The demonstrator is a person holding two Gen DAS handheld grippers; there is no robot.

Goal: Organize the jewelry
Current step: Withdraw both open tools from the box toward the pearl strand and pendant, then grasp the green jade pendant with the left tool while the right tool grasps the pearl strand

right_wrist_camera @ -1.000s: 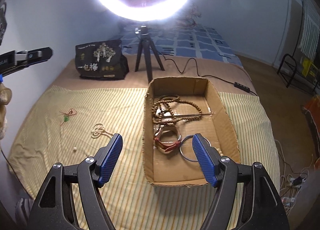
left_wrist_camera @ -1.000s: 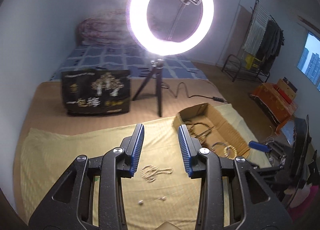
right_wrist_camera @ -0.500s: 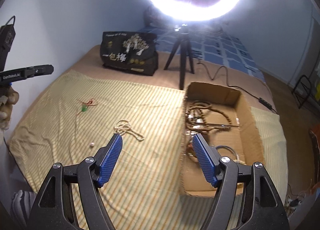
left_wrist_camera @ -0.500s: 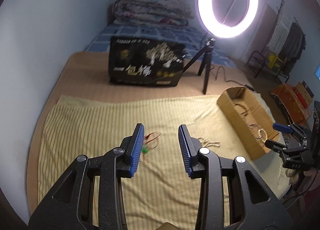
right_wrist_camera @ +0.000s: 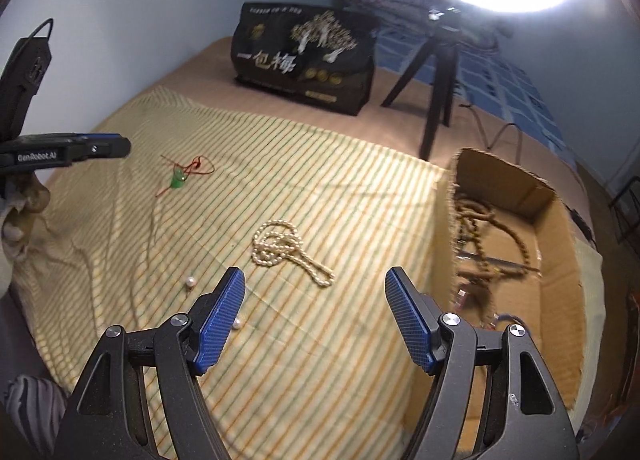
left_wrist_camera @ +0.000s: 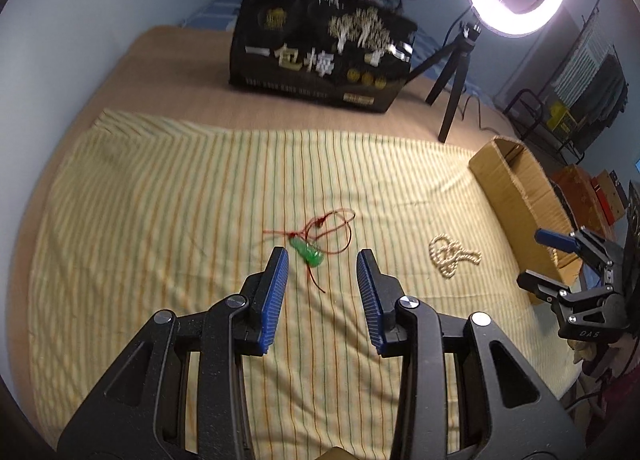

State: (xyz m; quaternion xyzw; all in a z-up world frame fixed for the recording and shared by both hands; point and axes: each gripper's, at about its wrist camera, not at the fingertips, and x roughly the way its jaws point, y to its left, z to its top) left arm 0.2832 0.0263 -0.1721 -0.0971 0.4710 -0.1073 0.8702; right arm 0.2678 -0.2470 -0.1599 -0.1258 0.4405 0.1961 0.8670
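Observation:
A green pendant (left_wrist_camera: 307,251) on a red cord lies on the striped cloth (left_wrist_camera: 180,188), just beyond my open, empty left gripper (left_wrist_camera: 322,256); it also shows in the right wrist view (right_wrist_camera: 178,179). A pearl necklace (right_wrist_camera: 285,246) lies in a heap ahead of my open, empty right gripper (right_wrist_camera: 314,274), and shows in the left wrist view (left_wrist_camera: 450,255). Two loose pearls (right_wrist_camera: 190,282) lie near the right gripper's left finger. A cardboard box (right_wrist_camera: 556,228) to the right holds brown bead strands (right_wrist_camera: 484,216) and other jewelry.
A black printed bag (left_wrist_camera: 320,56) stands at the back. A ring light on a black tripod (left_wrist_camera: 452,80) stands behind the box, its cable trailing right. The left gripper shows at the left edge of the right wrist view (right_wrist_camera: 68,150).
Both grippers have swung left and lower. The left one has gone from over the pearl necklace to the green pendant. The right one has gone from over the box to the pearl necklace.

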